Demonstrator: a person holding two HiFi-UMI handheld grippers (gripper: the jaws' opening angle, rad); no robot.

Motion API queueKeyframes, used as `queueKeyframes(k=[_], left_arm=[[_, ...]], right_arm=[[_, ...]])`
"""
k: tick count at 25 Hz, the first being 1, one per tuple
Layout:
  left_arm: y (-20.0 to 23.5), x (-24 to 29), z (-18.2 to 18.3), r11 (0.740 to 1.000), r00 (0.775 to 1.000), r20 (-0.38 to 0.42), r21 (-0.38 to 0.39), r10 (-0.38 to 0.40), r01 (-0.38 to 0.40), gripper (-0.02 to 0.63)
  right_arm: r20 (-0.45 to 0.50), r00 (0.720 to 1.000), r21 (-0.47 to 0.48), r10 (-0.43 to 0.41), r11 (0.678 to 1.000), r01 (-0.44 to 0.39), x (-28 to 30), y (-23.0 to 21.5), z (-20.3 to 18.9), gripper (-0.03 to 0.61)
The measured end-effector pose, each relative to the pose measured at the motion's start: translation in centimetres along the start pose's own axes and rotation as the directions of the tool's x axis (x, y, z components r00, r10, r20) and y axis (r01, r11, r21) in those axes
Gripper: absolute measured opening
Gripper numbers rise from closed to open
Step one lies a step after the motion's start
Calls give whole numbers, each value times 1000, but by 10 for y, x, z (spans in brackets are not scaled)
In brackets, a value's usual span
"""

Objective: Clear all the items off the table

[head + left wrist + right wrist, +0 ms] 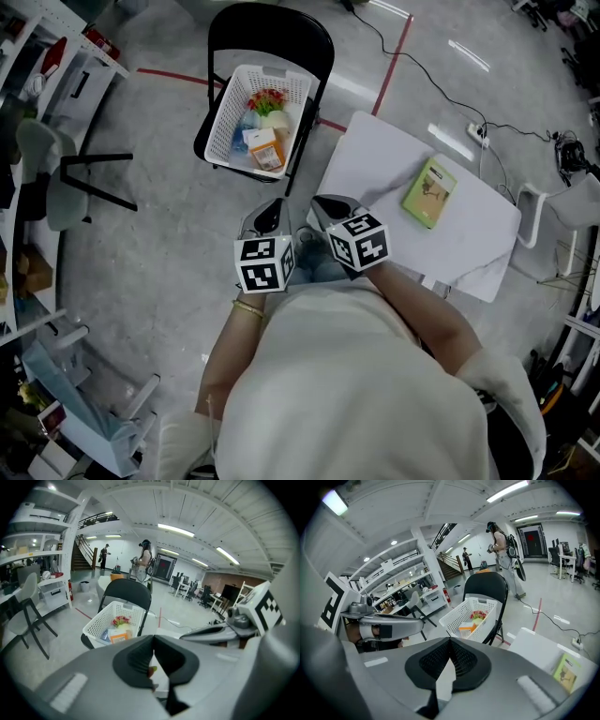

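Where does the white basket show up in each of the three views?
Head view: white basket at upper centre-left, on the black chair.
Left gripper view: basket left of centre, at mid-height.
Right gripper view: basket near the centre.
Shared landmark: the black chair's backrest rising behind the basket.

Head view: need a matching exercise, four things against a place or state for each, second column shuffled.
1. green box
2. white basket
3. orange carton
4. left gripper

A. on the black folding chair
B. lying on the white table
C. inside the basket
D. jaws shut, nothing held

Pairs: 1-B, 2-A, 3-C, 4-D
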State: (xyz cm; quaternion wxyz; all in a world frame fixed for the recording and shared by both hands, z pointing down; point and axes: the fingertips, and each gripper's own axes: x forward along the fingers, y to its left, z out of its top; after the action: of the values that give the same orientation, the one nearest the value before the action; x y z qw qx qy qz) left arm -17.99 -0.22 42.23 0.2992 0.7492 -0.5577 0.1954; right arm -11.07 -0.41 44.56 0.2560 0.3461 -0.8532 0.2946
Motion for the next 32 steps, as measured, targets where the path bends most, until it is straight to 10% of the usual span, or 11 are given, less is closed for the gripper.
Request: queueKeyframes(k=[13, 32], left_arm=[[-16, -39, -35, 981, 987, -49, 112, -152, 157, 9], [-84, -52, -73, 901, 931, -155, 244, -329, 359, 9]], right_arm=[[65, 982, 147, -178, 975, 167, -39, 23, -44, -5], [110, 909, 396, -403, 857, 331, -125, 1, -111, -5]])
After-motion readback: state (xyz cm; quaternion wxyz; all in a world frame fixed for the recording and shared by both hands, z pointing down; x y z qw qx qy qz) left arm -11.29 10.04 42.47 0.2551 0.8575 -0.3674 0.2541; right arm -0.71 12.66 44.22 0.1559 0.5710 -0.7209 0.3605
